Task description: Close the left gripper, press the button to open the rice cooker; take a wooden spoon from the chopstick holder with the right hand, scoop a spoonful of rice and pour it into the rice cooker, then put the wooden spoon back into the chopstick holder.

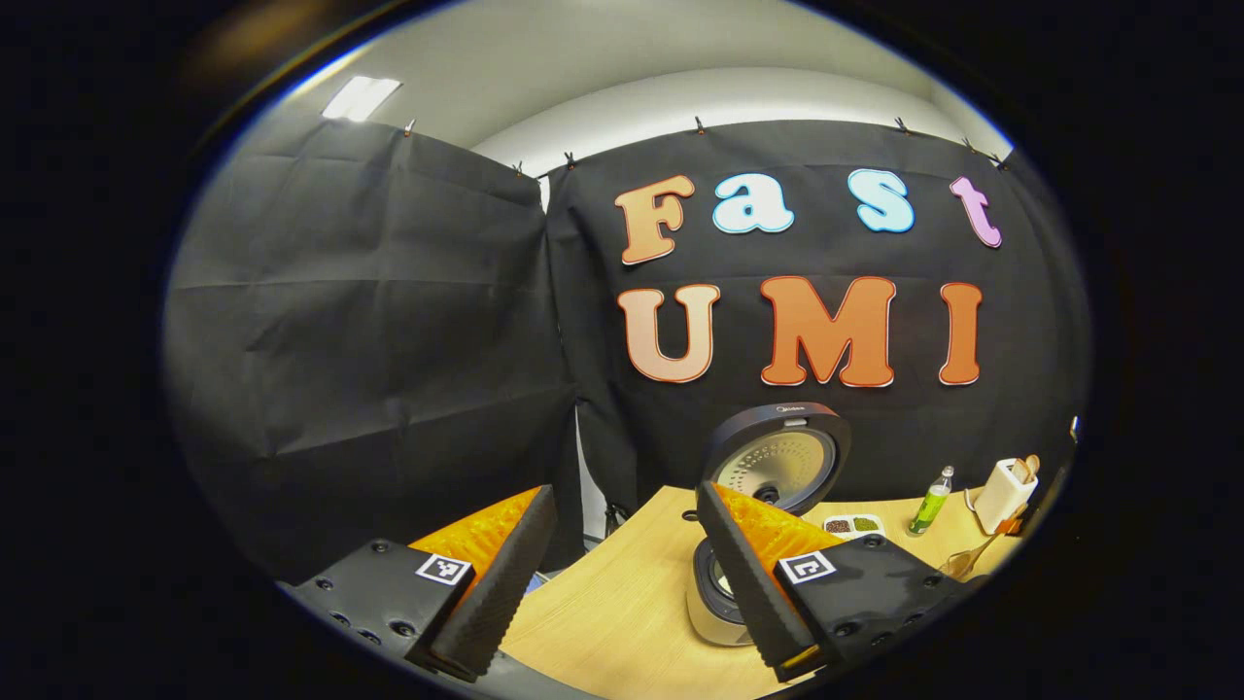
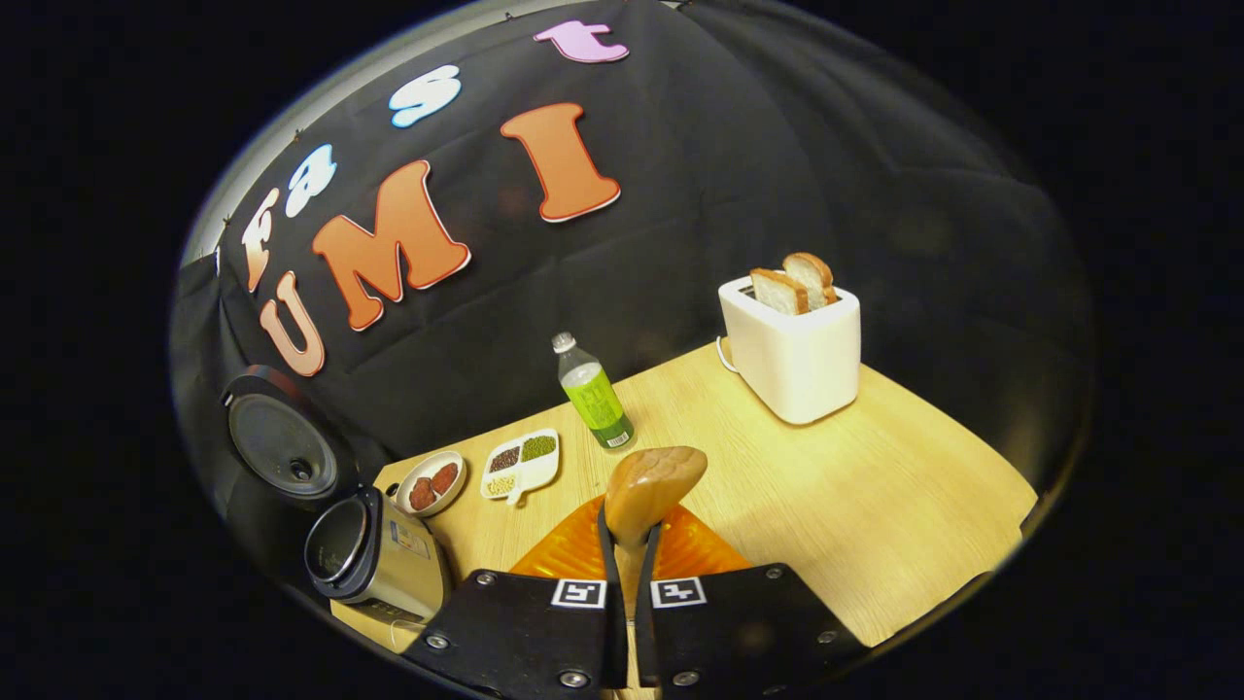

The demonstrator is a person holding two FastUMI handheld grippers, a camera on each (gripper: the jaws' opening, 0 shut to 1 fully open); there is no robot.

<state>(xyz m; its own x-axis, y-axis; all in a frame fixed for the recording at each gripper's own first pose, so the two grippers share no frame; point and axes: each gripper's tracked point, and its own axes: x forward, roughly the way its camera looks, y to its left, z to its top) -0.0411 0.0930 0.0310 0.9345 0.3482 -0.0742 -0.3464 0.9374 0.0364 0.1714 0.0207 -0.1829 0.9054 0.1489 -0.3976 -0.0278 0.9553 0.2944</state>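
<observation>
The rice cooker (image 1: 717, 595) stands on the wooden table with its lid (image 1: 777, 457) swung up, just behind my left gripper's right finger. My left gripper (image 1: 622, 496) is open and holds nothing. In the right gripper view the cooker (image 2: 374, 554) sits at the lower left, lid (image 2: 282, 442) upright and pot open. My right gripper (image 2: 630, 544) is shut on the handle of a wooden spoon (image 2: 653, 484), whose bowl sticks out past the fingertips above the table. No rice shows on the spoon. The left gripper view catches that spoon (image 1: 972, 559) far off at the right edge.
A divided dish of grains (image 2: 523, 462), a small plate of reddish-brown pieces (image 2: 432, 483) and a green bottle (image 2: 593, 394) stand between the cooker and a white toaster (image 2: 792, 355) holding bread. The table (image 2: 875, 486) ends at right and front.
</observation>
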